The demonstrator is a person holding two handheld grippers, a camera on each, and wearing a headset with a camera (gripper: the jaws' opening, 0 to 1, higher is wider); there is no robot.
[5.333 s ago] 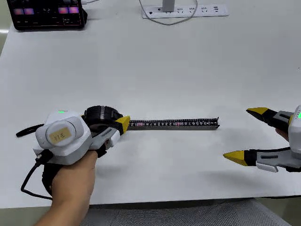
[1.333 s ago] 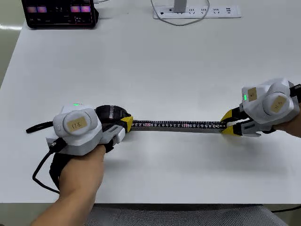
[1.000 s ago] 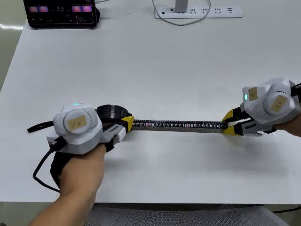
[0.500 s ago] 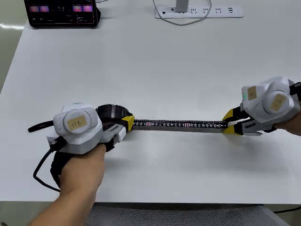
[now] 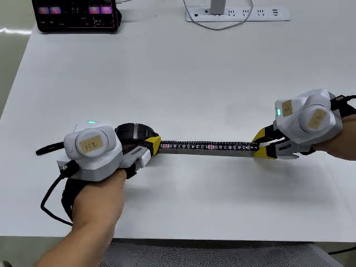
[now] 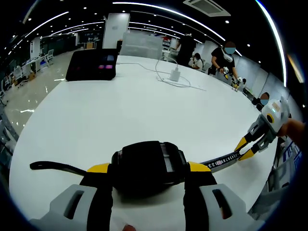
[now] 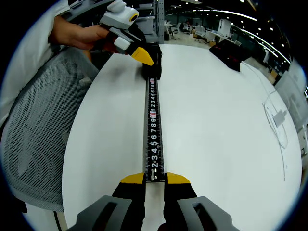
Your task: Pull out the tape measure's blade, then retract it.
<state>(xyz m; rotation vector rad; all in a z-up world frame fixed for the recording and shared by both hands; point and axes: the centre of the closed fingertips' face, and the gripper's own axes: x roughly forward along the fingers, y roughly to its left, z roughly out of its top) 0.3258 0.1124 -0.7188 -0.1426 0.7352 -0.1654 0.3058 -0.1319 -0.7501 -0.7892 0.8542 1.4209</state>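
Pinching blade (image 7: pixel 153 130) printed 2–9: right gripper (image 7: pixel 155 178); left gripper (image 6: pixel 149 168) around tape measure (image 5: pixel 133 132).

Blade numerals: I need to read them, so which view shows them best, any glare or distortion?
Right gripper view: blade numerals crisp near the jaws, no glare, fisheye curves the table edge. Head view: even light, digits too small. Left gripper view: few digits, warped.

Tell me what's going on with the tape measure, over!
Left gripper shut on tape measure case. Right gripper shut on blade, pulled out flat along table. Power strip far back, off its line.
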